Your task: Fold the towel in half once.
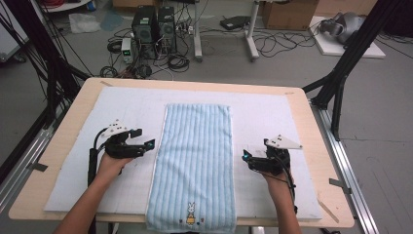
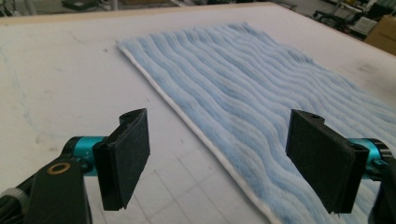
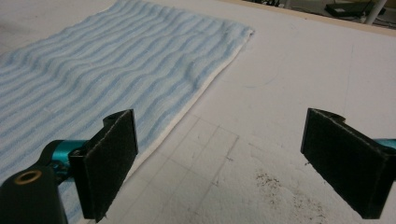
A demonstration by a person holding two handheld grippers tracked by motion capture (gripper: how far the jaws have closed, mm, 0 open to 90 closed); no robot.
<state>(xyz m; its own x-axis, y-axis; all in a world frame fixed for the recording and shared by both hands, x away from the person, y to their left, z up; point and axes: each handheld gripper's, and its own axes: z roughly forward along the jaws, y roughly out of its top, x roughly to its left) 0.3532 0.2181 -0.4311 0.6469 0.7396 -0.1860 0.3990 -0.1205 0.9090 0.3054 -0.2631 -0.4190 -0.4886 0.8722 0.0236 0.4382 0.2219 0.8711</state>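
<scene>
White padding [image 1: 73, 161] covers the table, where a blue striped towel [image 1: 195, 156] lies between left gripper [image 1: 148, 145] at nine o'clock and right gripper [image 1: 246, 157] at three, both with jaws apart.

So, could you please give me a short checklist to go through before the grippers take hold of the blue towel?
1. Towel lies flat and spread on the white mat: ok.
2. Left gripper open: ok, its fingers stand wide apart.
3. Right gripper open: ok, fingers wide apart.
4. Each gripper beside a long edge of the towel: ok.
5. Towel already gripped: not ok, neither gripper touches it.
6. Near end fully on the table: not ok, it hangs over the front edge.
</scene>
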